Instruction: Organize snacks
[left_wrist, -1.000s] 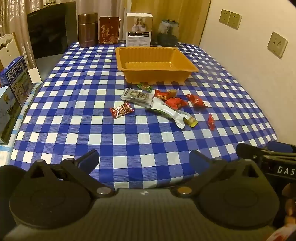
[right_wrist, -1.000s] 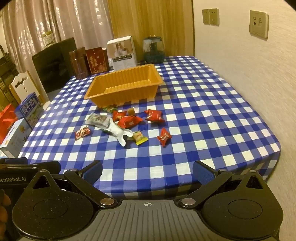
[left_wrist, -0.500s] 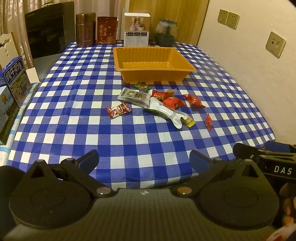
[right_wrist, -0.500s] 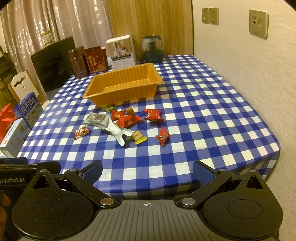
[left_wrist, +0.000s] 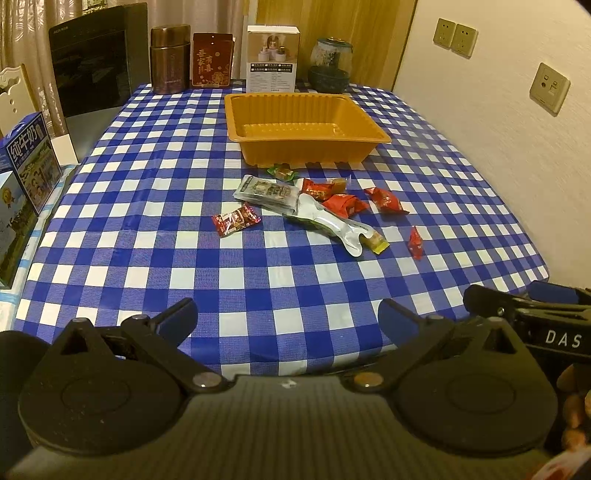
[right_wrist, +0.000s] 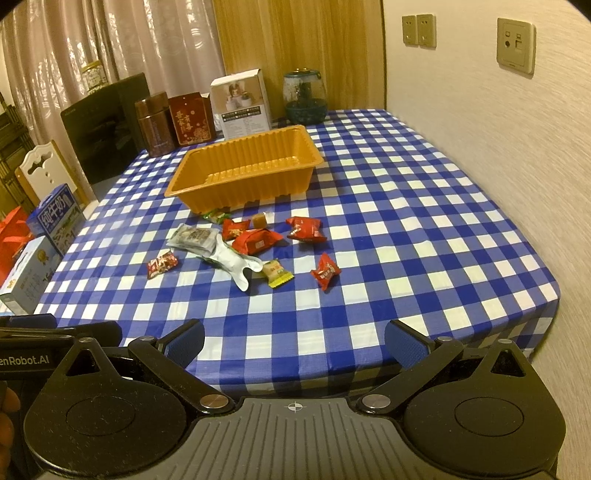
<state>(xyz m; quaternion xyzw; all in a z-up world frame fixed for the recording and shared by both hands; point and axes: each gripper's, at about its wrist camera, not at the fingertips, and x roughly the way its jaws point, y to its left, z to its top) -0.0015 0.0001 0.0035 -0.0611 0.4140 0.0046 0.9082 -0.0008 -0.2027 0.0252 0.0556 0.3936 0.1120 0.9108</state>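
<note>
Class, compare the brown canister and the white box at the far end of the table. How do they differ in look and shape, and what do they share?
The brown canister is round and dark, with a glossy plain side; the white box is square-edged and pale, with a product photo and printed text on its front. The canister stands further left, the box nearer the middle behind the orange tray. Both stand upright on the checked tablecloth.

The silver pack (left_wrist: 334, 225) hides part of your yellow candy (left_wrist: 376, 243). The tray (right_wrist: 258, 184) covers half your green candy (right_wrist: 216, 214). Wrapper words are too small to read.
</note>
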